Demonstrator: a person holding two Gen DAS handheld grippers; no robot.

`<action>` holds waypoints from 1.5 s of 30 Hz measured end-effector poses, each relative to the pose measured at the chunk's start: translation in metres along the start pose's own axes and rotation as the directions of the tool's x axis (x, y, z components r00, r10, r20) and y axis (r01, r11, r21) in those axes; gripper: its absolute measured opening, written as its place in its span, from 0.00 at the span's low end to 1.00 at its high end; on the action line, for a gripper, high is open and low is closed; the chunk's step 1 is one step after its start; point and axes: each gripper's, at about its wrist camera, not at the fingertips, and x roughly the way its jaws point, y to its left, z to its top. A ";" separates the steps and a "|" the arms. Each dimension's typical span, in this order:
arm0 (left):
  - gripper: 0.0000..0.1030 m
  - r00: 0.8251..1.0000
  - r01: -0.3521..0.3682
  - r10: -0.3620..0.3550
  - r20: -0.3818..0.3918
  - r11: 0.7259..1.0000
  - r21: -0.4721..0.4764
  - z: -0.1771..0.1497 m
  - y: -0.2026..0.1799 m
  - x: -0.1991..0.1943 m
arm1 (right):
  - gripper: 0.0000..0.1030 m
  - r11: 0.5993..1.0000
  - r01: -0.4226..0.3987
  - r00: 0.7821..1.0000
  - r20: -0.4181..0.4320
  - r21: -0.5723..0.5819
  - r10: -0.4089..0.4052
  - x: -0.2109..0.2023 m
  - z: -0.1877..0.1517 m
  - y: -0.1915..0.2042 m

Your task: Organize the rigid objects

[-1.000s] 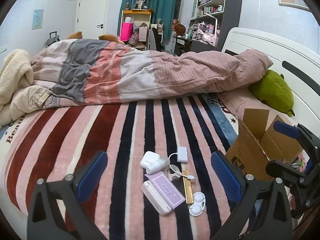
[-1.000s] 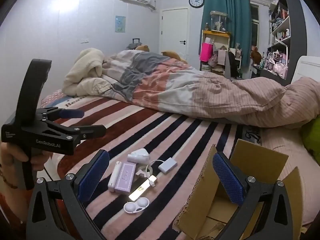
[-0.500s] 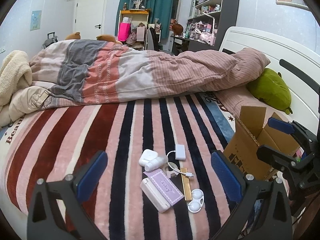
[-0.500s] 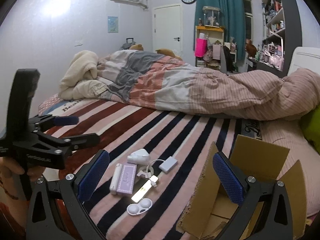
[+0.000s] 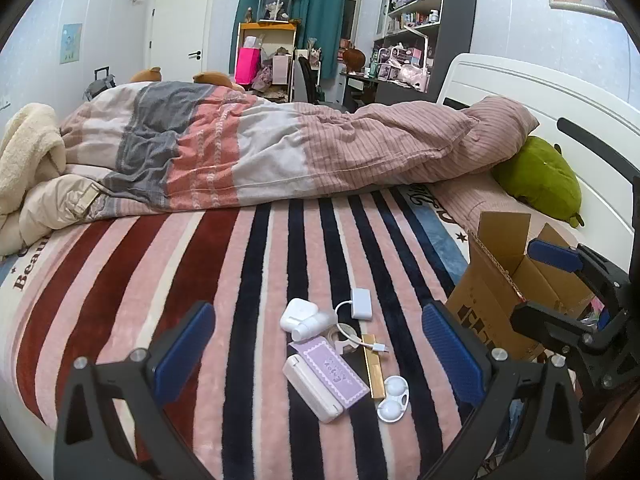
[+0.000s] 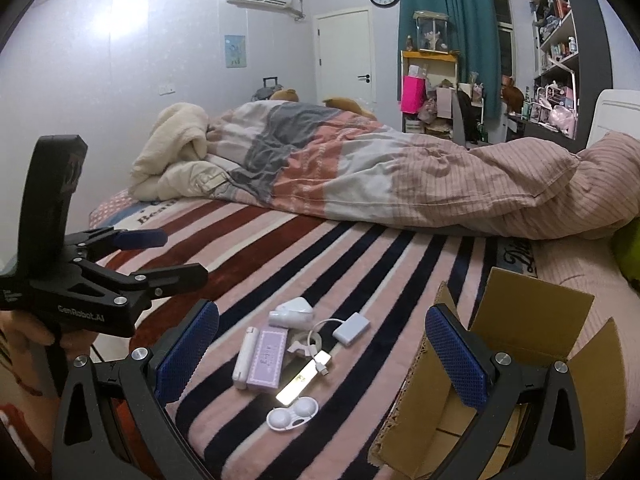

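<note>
Small rigid items lie in a cluster on the striped blanket: a white earbud case (image 5: 297,313), a white adapter with cable (image 5: 360,302), a purple case (image 5: 333,370), a white oblong case (image 5: 312,387), a gold bar (image 5: 373,365) and a white contact lens case (image 5: 393,398). The right wrist view shows the same cluster, with the lens case (image 6: 293,416) nearest. My left gripper (image 5: 318,354) is open and empty above the cluster. My right gripper (image 6: 320,356) is open and empty between the cluster and an open cardboard box (image 6: 516,344).
The cardboard box (image 5: 504,280) stands on the bed to the right of the items. A rumpled duvet (image 5: 280,148) lies across the far half of the bed. A green plush (image 5: 538,176) rests by the white headboard. The bed's near edge is just below me.
Both views have shifted slightly; the item cluster sits a little higher and farther in the left wrist view. No item has moved and both grippers stay open.
</note>
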 end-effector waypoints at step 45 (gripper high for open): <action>0.99 0.994 -0.105 0.105 -0.017 0.993 -0.053 -0.008 0.052 0.015 | 0.54 0.981 -0.156 0.986 -0.074 -0.116 0.148 0.036 -0.014 0.055</action>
